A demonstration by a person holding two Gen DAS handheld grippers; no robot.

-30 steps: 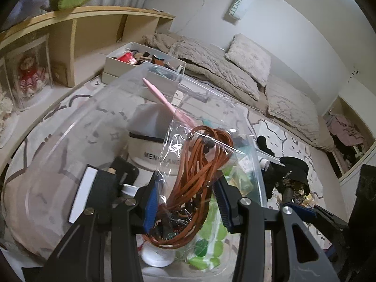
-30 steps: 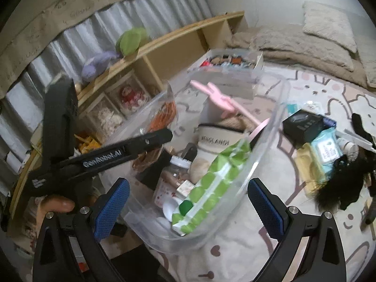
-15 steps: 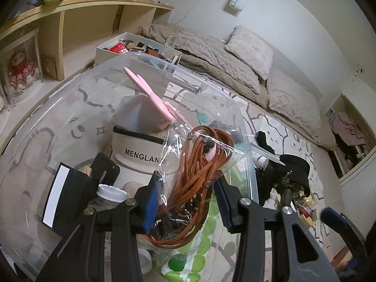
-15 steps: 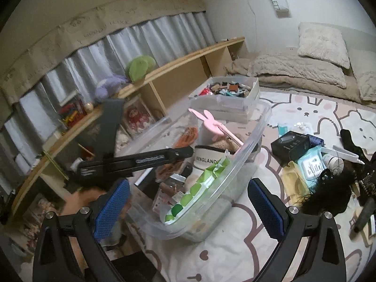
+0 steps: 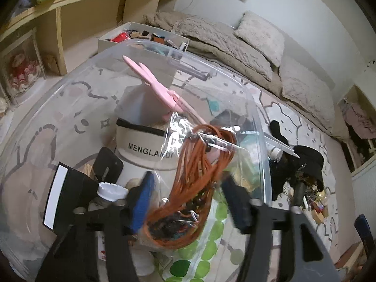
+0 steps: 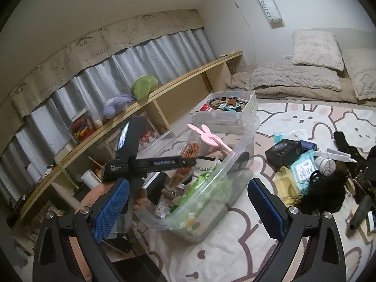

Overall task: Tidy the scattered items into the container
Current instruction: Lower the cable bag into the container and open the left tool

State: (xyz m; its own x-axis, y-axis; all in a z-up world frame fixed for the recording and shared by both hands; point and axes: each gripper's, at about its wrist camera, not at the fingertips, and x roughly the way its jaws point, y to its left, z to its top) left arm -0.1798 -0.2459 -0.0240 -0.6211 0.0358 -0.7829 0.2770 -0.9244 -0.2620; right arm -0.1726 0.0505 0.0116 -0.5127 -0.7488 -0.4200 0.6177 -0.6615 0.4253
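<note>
A: Where's the bag of orange cords (image 5: pixel 199 183)?

B: Inside the clear plastic container (image 5: pixel 260 127), propped over a green-dotted pouch (image 5: pixel 211 237), between the left gripper (image 5: pixel 188 202) pads. Its jaws are opening; the blue pads stand off the bag on both sides.

A: And the right gripper (image 6: pixel 188 206)?

B: Spread wide with nothing between its fingers, beside the container on the bunny rug (image 6: pixel 303 117). A black box (image 6: pixel 284 151) and a wipes pack (image 6: pixel 303 169) still lie on the rug.
</note>
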